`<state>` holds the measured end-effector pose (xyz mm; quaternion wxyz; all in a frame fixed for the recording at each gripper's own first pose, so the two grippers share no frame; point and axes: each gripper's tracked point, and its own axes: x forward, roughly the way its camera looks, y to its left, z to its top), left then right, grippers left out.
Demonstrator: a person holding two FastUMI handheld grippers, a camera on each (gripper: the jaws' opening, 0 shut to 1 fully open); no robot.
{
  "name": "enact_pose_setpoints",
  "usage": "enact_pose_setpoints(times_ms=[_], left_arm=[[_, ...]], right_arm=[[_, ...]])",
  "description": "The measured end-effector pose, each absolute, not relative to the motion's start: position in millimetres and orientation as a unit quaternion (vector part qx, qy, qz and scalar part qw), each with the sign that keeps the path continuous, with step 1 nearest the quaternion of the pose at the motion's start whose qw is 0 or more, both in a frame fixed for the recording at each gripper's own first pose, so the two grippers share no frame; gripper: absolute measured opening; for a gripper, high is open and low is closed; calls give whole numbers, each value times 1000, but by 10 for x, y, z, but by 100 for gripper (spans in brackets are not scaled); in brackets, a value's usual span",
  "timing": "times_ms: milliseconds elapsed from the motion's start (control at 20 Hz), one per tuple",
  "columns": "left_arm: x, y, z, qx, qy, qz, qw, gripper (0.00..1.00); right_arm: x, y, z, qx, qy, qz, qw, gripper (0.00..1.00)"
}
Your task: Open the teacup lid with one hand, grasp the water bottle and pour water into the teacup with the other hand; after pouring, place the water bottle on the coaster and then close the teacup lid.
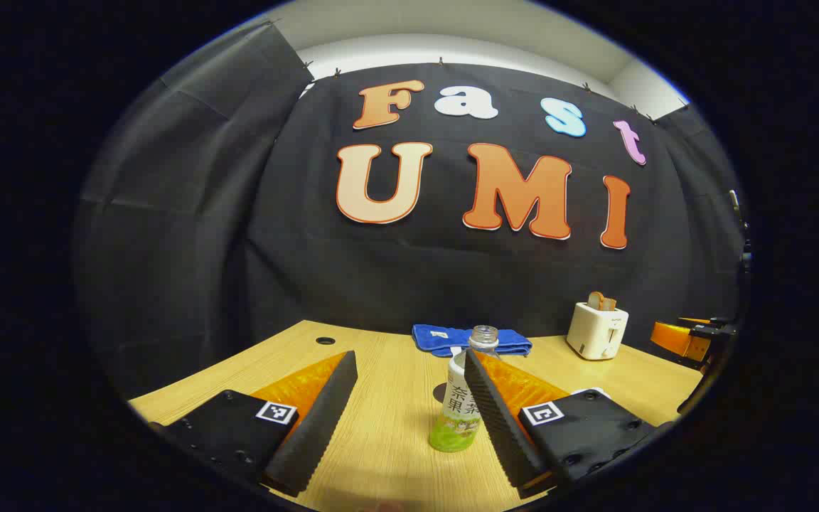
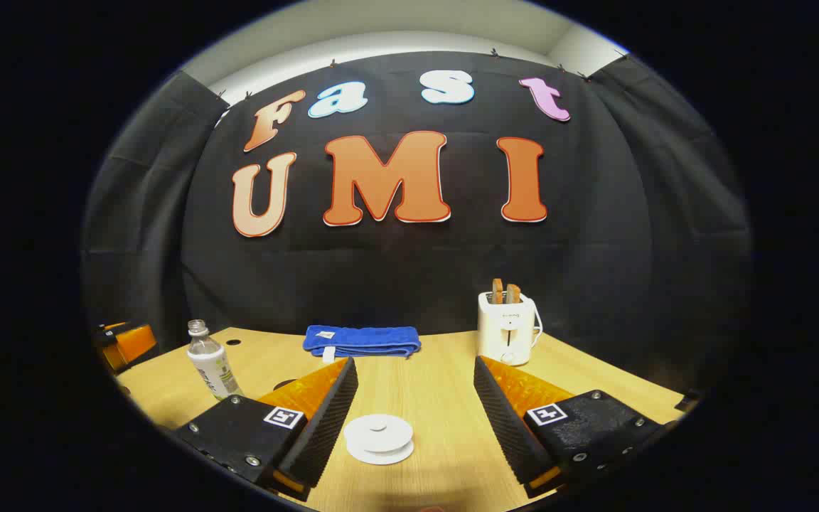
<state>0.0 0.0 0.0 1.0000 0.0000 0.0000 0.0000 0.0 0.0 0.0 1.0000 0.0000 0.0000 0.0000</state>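
Just ahead of left gripper [image 1: 409, 387]: water bottle [image 1: 461, 405].

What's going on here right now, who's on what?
Nothing is held yet. The left claw is open, lined up on the water bottle, which stands upright and uncapped on the table. The right claw is open, facing the white teacup with its lid still on. A blue towel and toaster sit behind.

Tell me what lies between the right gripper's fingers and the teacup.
Nothing. In the right gripper view, the right gripper stands open, and the lidded white teacup sits on bare wooden table between its fingers, untouched.
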Motion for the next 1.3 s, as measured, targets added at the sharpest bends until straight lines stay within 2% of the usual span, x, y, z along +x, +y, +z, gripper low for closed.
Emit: enact_pose_setpoints(times_ms=[250, 650, 850, 1300], left_arm=[[53, -1, 14, 11, -3, 1, 1000, 99], [73, 34, 44, 22, -5, 7, 1000, 99], [96, -19, -20, 20, 4, 5, 1000, 99], [98, -7, -51, 19, 6, 4, 1000, 99]], right_arm=[[43, 30, -133, -9, 13, 5, 1000, 98], [59, 345, -295, -33, 33, 76, 996, 98], [110, 416, -435, -31, 60, 93, 993, 98], [345, 372, -765, -73, 102, 75, 989, 99]])
